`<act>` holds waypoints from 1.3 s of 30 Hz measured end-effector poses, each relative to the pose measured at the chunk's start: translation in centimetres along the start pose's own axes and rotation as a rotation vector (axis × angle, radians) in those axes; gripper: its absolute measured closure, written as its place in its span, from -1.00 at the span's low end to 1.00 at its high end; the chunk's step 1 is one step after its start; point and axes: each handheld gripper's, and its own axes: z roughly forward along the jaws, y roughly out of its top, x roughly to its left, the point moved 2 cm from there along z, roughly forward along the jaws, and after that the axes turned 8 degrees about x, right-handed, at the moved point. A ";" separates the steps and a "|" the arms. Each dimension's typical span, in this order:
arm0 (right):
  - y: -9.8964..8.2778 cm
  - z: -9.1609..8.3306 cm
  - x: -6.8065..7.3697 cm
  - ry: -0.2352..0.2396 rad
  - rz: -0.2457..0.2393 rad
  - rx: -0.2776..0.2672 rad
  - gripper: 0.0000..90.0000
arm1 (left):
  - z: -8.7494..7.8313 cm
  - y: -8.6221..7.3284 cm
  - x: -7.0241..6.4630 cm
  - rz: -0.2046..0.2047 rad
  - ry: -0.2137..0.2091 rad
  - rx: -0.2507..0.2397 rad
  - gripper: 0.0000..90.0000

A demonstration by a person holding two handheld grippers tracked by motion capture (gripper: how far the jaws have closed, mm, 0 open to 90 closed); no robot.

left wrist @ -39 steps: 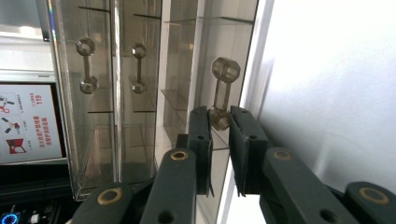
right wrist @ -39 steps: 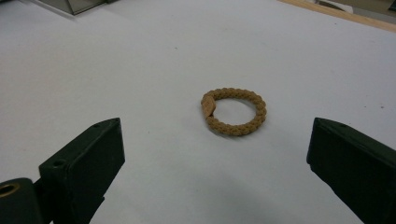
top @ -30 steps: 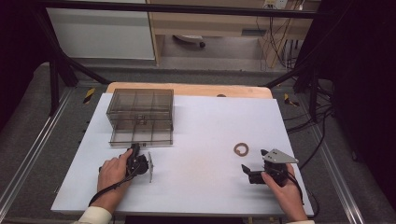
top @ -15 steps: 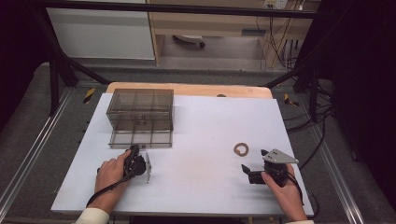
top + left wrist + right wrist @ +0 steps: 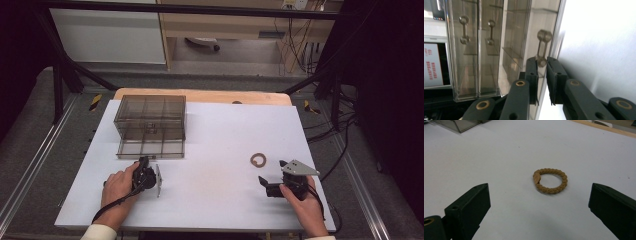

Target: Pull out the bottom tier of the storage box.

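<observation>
1. Surface (image 5: pixel 215 150): white board on a wooden top, person seated at the near edge, one set of tongs in each hand.
2. Organizer (image 5: pixel 150 117): clear smoky plastic box with compartments, far left of the surface. Its lowest drawer (image 5: pixel 151 148) stands pulled out toward the person.
3. Left tongs (image 5: pixel 146 167): held low in the left hand (image 5: pixel 119 186), just in front of the drawer, pointing at it.
4. In the left gripper view the left tongs (image 5: pixel 542 75) are nearly pressed together, one pad on each side of the drawer's handle (image 5: pixel 542 47), a clear bar with round ends. The lower round end sits between the pads; they look to pinch it, with a narrow slit visible lower down.
5. Two more handles of the same kind show on the organizer's other drawers, further left in that view.
6. Bracelet (image 5: pixel 258 160): braided tan cord ring, flat on the surface right of centre, well apart from the organizer.
7. Right tongs (image 5: pixel 265 181): in the right hand (image 5: pixel 305 205), near the bracelet and just on the person's side of it, not touching.
8. Right gripper view: right tongs (image 5: pixel 539 207) spread wide, bracelet (image 5: pixel 550 180) lying ahead, between the lines of the two pads, nothing gripped.
</observation>
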 end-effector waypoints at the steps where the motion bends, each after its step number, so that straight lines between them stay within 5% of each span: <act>1: 0.0 0.0 0.0 0.000 -0.002 0.001 -0.90 | 0.0 -0.2 0.0 -0.009 -0.004 0.000 0.74; 8: -0.1 0.0 -0.1 0.001 -0.004 0.000 -0.90 | -0.3 -0.5 0.1 -0.033 -0.021 -0.013 0.63; 13: -0.1 -0.1 -0.1 0.002 -0.003 0.002 -0.91 | -0.7 -0.1 0.2 -0.014 -0.022 -0.053 0.38; 22: -0.1 0.2 0.1 0.007 -0.016 0.013 -0.91 | -0.8 -0.6 1.6 -0.182 -0.113 -0.097 -0.02; 27: -0.1 0.3 0.2 0.009 -0.020 0.016 -0.91 | -0.9 -0.8 2.5 -0.313 -0.194 -0.092 -0.28; 31: -0.1 0.4 0.3 0.013 -0.026 0.019 -0.91 | -1.2 0.1 3.2 -0.317 -0.218 -0.109 -0.37; 33: -0.1 0.4 0.3 0.015 -0.031 0.021 -0.91 | -1.0 0.8 3.2 -0.352 -0.263 -0.128 -0.36; 37: -0.1 0.5 0.2 0.021 -0.037 0.025 -0.90 | -0.7 2.2 3.4 -0.316 -0.313 -0.131 -0.41; 39: -0.1 0.4 0.2 0.020 -0.036 0.025 -0.90 | -0.5 2.9 3.9 -0.330 -0.337 -0.141 -0.41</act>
